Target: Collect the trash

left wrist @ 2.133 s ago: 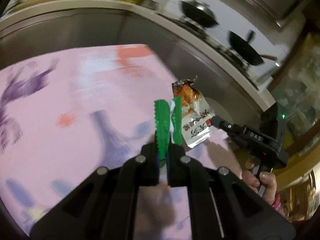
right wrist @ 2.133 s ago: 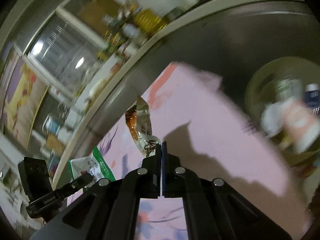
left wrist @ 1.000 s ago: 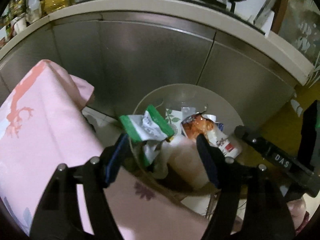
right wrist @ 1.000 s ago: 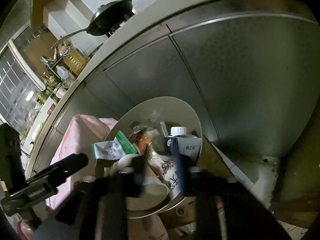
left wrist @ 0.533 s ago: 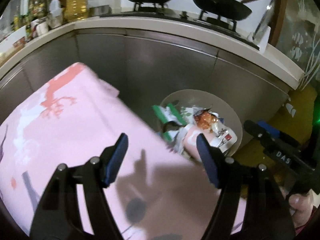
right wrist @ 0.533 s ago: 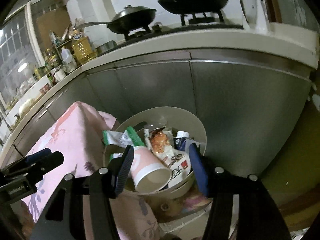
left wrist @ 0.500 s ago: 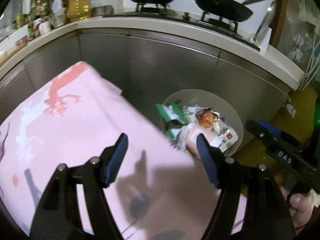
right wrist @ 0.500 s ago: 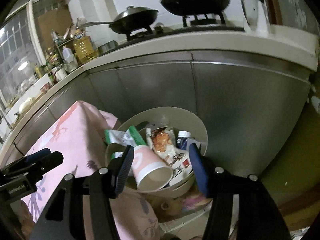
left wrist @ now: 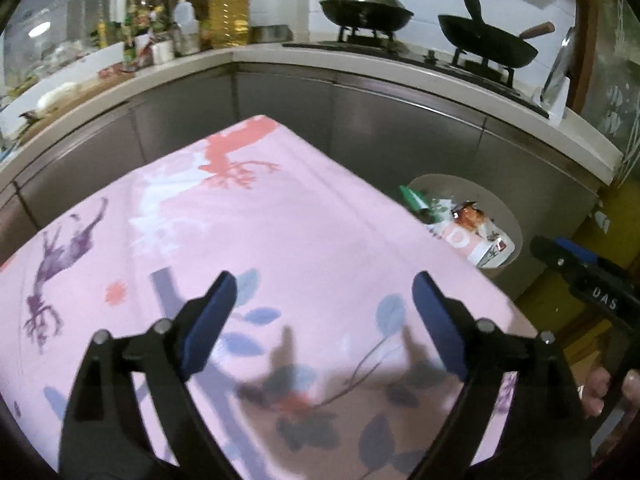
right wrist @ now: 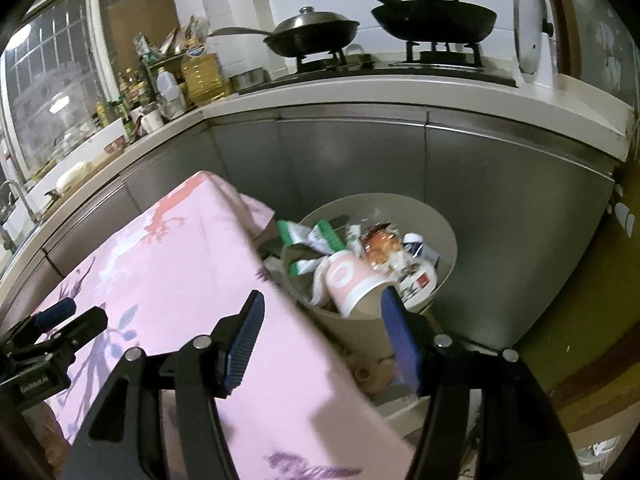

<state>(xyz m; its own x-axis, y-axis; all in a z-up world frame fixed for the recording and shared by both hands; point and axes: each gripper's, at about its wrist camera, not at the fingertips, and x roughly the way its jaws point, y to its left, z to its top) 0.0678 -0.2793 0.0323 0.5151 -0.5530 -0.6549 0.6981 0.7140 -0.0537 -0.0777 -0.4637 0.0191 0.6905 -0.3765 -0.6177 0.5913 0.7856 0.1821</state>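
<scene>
Left tool (left wrist: pixel 322 304) and right tool (right wrist: pixel 320 330): jaws were opening, nothing between. Wrappers and cup (right wrist: pixel 352 282) were seen in bin (right wrist: pixel 448 240) beside bench (left wrist: pixel 256 240).

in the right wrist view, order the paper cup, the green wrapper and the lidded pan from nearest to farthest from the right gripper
1. paper cup: at the front of the bin, just past the right gripper, whose opening jaws hold nothing.
2. green wrapper: deeper in the bin, on its left side.
3. lidded pan: far back, up on the stove.
</scene>
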